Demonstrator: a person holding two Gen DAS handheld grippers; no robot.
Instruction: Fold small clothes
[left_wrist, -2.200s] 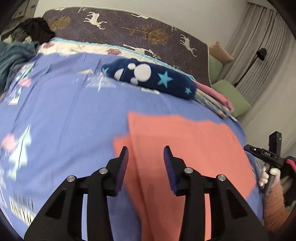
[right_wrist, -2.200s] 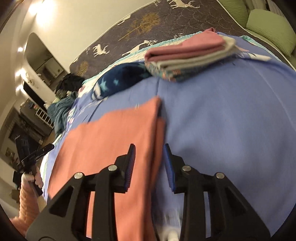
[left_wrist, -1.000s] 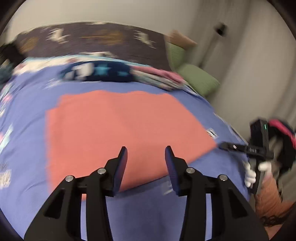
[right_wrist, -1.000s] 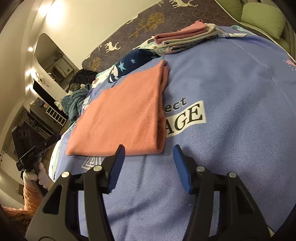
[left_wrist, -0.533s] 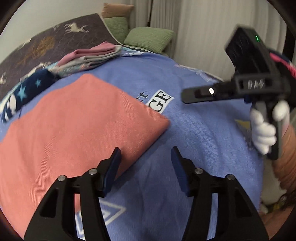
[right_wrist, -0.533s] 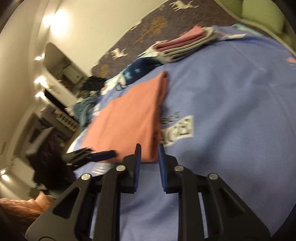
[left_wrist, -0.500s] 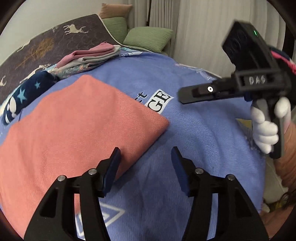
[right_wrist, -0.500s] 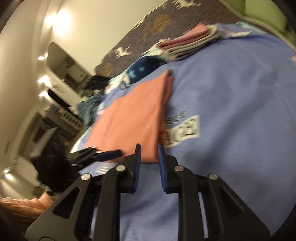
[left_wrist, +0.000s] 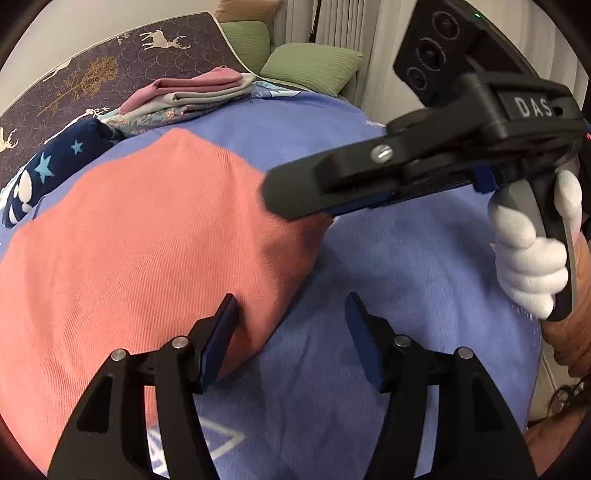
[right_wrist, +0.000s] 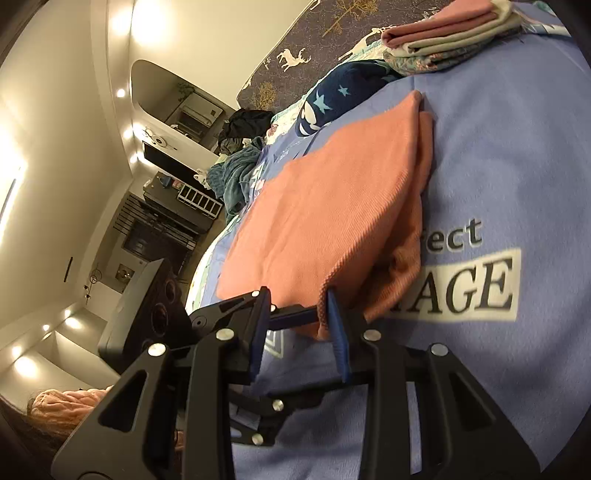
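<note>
A coral cloth (left_wrist: 147, 240), folded in layers, lies flat on the blue bedspread (left_wrist: 406, 277). My left gripper (left_wrist: 291, 306) straddles the cloth's near edge, left finger over the cloth and right finger over the bedspread; its jaws are opening and the pads press on nothing. My right gripper (left_wrist: 280, 201), held by a white-gloved hand (left_wrist: 528, 266), reaches in from the right to the cloth's corner. In the right wrist view that gripper (right_wrist: 295, 299) has the raised corner of the coral cloth (right_wrist: 332, 192) against its right pad. Its jaws are opening, and the left gripper's fingers (right_wrist: 291, 315) show behind them.
A stack of folded clothes (left_wrist: 192, 92) and a navy star-print bundle (left_wrist: 55, 166) lie along the far side. Green pillows (left_wrist: 310, 62) sit beyond them. In the right wrist view a teal heap of clothes (right_wrist: 236, 173) lies at the bed's far left end.
My left gripper swung across to the cloth's near right corner and widened. The right gripper narrowed, then came in to that corner, whose top layer now stands raised.
</note>
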